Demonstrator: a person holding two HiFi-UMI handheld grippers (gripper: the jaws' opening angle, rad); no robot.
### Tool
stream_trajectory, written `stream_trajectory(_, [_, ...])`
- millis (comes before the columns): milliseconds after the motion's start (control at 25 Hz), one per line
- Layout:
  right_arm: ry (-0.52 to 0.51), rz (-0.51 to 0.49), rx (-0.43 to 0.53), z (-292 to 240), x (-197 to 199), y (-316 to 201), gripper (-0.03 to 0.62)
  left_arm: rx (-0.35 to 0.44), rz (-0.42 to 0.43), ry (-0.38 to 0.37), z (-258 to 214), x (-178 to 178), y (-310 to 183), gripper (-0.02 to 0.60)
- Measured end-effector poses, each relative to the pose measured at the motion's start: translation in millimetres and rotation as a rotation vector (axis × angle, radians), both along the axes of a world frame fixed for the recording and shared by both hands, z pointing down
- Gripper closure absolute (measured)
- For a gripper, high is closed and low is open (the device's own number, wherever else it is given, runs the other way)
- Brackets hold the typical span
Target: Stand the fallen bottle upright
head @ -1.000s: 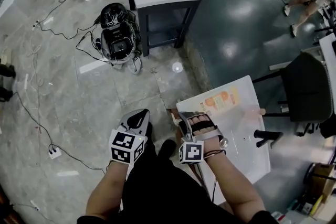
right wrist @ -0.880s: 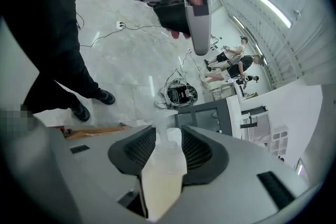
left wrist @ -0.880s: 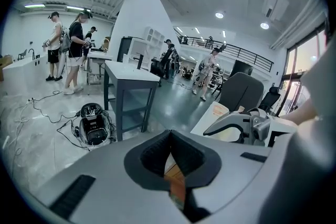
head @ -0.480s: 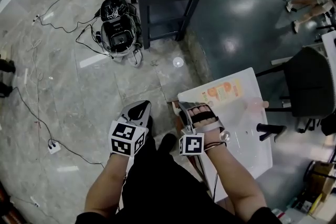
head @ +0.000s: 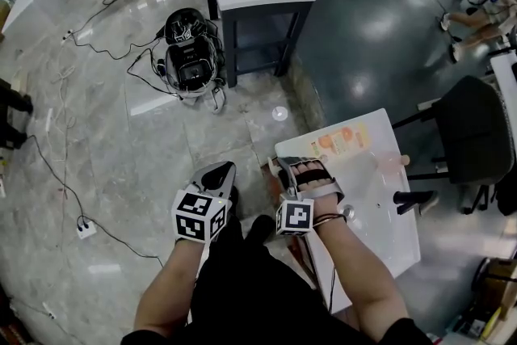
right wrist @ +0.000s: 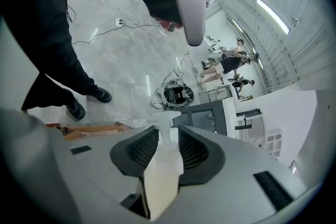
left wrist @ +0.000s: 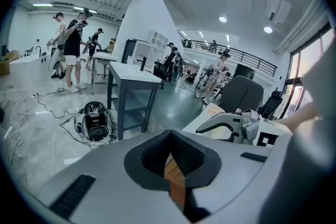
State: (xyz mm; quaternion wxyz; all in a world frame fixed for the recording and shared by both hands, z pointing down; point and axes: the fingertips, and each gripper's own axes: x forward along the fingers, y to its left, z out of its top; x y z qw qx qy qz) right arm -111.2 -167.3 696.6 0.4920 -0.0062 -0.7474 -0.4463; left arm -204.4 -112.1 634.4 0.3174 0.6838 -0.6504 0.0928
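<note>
Jaws of the right gripper (right wrist: 167, 132) had just been closing and pinched the pale bottle (right wrist: 161, 176) by its body at the white table's (head: 380, 242) left edge. The left gripper (left wrist: 169, 136) hung pressed together, empty. With the grip looking set, tipping it upright seemed next.

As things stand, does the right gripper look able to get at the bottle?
Probably yes. The bottle sits between the jaws of the right gripper, which have just been closing and look pressed against its sides. Nothing else stands between them.
</note>
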Motion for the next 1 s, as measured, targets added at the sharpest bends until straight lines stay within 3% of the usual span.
stream_trajectory(200, [-0.066,0.034,-0.034,-22,1,8,0.462,-0.007,-0.012,-0.005,-5,-3,7,0.571])
stream_trajectory(560, [-0.354,0.164,-0.154,-89,-17,12,0.468,0.017,-0.002,-0.020,-28,-4,-6,0.571])
stream_trajectory(680, [-0.475,0.337,-0.260,-109,0,-18,0.479,0.028,0.003,-0.024,-36,-3,-11,0.571])
stream_trajectory(800, [-0.584,0.538,-0.366,-119,46,-53,0.485,0.026,0.017,-0.029,-40,2,-12,0.571])
stream_trajectory(1000, [-0.662,0.599,-0.396,-130,79,-57,0.485,0.014,0.033,-0.022,-37,12,-23,0.571])
